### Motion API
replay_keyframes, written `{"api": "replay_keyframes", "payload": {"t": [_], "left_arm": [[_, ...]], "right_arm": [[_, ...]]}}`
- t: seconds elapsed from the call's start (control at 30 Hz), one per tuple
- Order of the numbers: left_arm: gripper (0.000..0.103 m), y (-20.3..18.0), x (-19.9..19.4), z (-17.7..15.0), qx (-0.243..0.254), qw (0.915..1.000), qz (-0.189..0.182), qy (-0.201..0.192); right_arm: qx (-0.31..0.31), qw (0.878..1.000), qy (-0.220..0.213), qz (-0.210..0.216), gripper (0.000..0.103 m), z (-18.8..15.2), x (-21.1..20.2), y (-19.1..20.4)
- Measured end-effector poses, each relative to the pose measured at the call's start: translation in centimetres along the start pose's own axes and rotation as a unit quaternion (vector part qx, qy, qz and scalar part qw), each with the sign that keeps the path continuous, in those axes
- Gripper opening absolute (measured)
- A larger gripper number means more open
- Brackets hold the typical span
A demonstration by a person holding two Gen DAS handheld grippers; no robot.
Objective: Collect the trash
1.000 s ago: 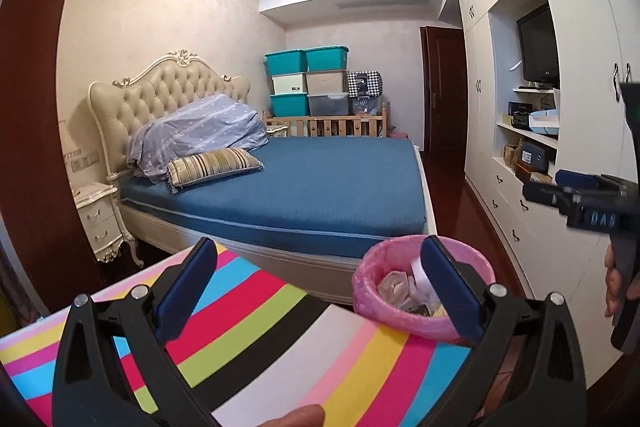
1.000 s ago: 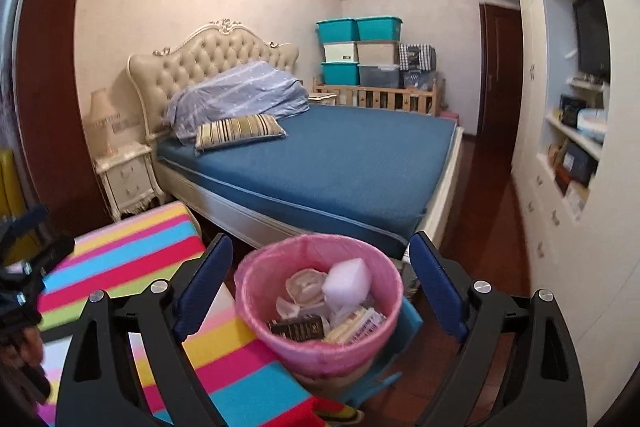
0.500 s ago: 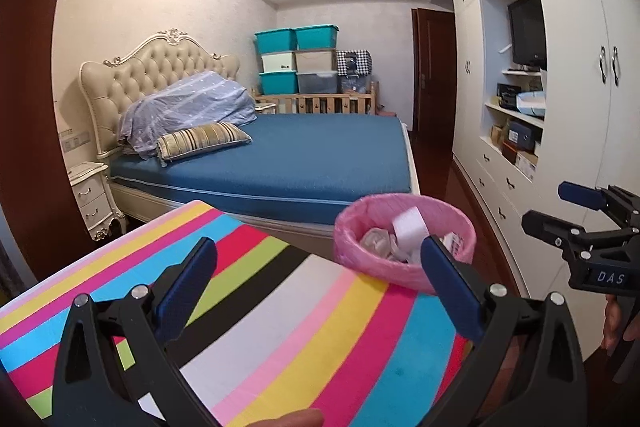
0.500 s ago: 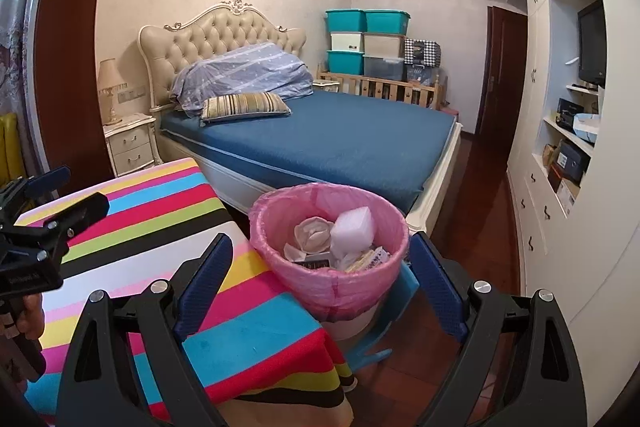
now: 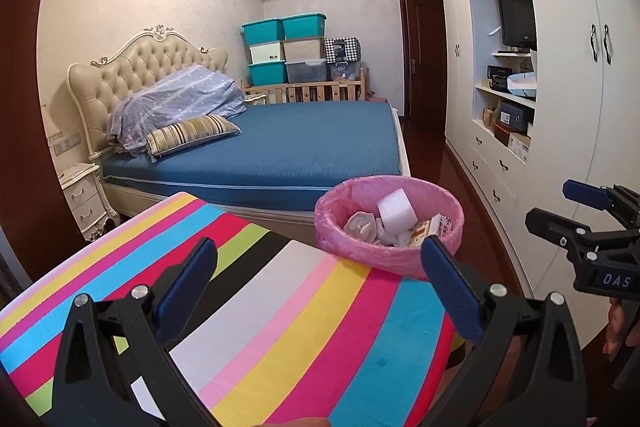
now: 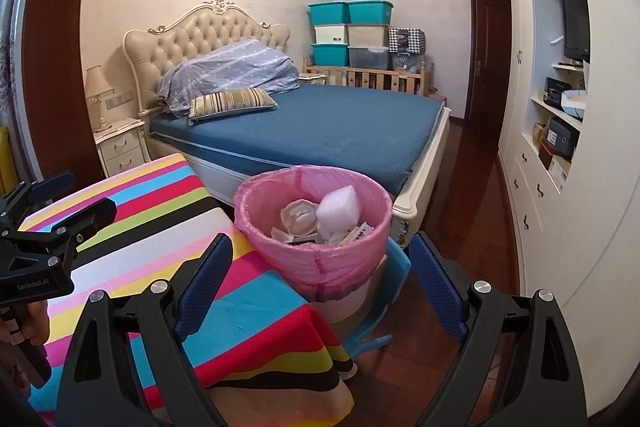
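1. Left wrist view: the left claw (image 5: 318, 275) hangs over the table (image 5: 280, 307) with its bright striped cloth, jaws spread wide, nothing between the blue pads.
2. Just past the table's far right edge sits the trash bin (image 5: 452, 227), lined with a pink bag. Inside it: a white foam block (image 5: 396, 205), a crumpled pale wad (image 5: 360, 223) and a small printed carton (image 5: 434, 227).
3. At the right border, the right claw (image 5: 560, 207) pokes into view, well off the table's right edge, its two arms apart and holding nothing.
4. Beyond the table lies a bed (image 5: 304, 143) with a blue cover.
5. Right wrist view: the right claw (image 6: 322, 265) is wide as well, empty, pointing at the trash bin (image 6: 340, 263), which shows between its fingers.
6. The bin stands against the table's (image 6: 248, 303) right edge, near the far right corner; a blue chair (image 6: 394, 267) shows beside and under it.
7. The foam block (image 6: 338, 207), the wad (image 6: 298, 217) and cartons fill the bin below its rim.
8. The left claw (image 6: 74, 201) sits over the table's left edge, arms apart, nothing in them.
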State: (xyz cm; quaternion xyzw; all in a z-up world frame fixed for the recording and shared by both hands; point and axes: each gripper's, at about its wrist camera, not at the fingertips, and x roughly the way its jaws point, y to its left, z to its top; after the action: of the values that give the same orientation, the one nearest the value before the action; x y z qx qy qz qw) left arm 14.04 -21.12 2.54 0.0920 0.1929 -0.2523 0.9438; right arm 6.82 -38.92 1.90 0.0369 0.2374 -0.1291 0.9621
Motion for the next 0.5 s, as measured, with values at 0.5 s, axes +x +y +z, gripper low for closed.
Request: {"api": "replay_keyframes", "payload": {"t": [0.5], "left_arm": [[0.099, -0.42, 1.05, -0.24, 0.003, 1.0, -0.004, 0.005]], "right_arm": [[0.002, 1.0, 0.005, 0.001, 0.085, -0.13, 0.11, -0.26]]}}
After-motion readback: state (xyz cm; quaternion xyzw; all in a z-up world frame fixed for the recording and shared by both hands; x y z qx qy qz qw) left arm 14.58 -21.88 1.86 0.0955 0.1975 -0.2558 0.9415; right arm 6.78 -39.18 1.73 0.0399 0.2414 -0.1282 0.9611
